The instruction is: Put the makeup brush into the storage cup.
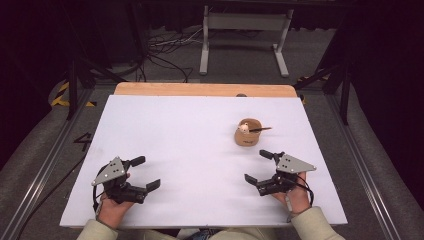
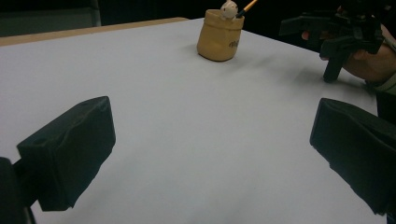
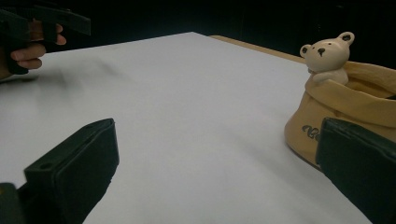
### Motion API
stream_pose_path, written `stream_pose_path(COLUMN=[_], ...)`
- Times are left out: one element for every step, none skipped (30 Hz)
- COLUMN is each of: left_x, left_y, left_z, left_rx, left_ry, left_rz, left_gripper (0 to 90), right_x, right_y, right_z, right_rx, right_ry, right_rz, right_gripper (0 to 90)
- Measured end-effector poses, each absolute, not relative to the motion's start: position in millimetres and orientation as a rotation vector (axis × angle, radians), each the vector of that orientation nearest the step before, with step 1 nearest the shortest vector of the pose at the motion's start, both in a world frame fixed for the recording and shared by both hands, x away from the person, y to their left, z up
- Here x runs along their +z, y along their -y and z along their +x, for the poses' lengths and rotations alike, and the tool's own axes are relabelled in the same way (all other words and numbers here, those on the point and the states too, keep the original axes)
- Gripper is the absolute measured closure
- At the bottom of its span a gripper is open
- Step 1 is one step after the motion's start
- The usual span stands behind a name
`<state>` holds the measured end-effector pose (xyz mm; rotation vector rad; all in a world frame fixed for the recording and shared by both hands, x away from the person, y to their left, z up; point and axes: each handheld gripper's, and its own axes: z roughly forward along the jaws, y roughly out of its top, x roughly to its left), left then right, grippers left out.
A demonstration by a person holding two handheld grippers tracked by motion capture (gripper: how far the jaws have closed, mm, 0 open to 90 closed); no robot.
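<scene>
Nearest me, I see my left gripper (image 1: 141,173) low over the white table (image 1: 190,145), jaws spread wide and holding nothing. My right gripper (image 1: 258,166) sits opposite, equally wide and empty. Just beyond its far jaw stands the tan pot (image 1: 247,133) (a small bear figure (image 3: 327,56) peeks over its rim), a stick (image 1: 261,129) poking out.

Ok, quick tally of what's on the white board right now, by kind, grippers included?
Tan sack-shaped pot with a bear figure: 1
Brush or pencil standing in the pot, orange handle with a dark tip: 1
Handheld grippers: 2, the left gripper and the right gripper, both with jaws apart and holding nothing
Total: 4
</scene>
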<state>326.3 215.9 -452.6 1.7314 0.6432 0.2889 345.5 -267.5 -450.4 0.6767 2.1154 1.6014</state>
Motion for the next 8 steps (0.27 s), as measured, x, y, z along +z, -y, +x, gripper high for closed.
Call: stream_pose_path(left_x=[-452.8, -452.8, -453.0, -453.0, -453.2, -453.2, -453.2, -453.5], left_y=[-215.6, -215.6, -215.4, -215.4, -215.0, -214.9, -214.9, -214.6], left_z=[326.4, 326.6, 326.8, 326.8, 327.0, 327.1, 327.1, 327.3], left_rx=[0.286, 0.285, 0.283, 0.283, 0.279, 0.279, 0.279, 0.275], left_ry=[-0.643, -0.640, -0.637, -0.637, -0.639, -0.640, -0.640, -0.647], left_rz=[1.730, 1.735, 1.737, 1.737, 1.741, 1.741, 1.741, 1.737], left_gripper=[0.8, 0.8, 0.8, 0.8, 0.9, 0.9, 0.9, 0.9], right_x=[-450.3, -450.2, -449.9, -449.9, -449.4, -449.4, -449.4, -449.1], right_y=[267.4, 267.5, 267.7, 267.7, 268.1, 268.2, 268.2, 268.1], right_z=[345.4, 345.3, 345.2, 345.2, 344.9, 345.0, 345.0, 344.7], right_rx=[1.601, 1.603, 1.605, 1.605, 1.604, 1.608, 1.608, 1.610], right_ry=[-2.114, -2.111, -2.109, -2.109, -2.104, -2.102, -2.102, -2.102], right_rz=[0.676, 0.678, 0.679, 0.679, 0.684, 0.683, 0.683, 0.685], right_gripper=[0.0, 0.0, 0.0, 0.0, 0.0, 0.0, 0.0, 0.0])
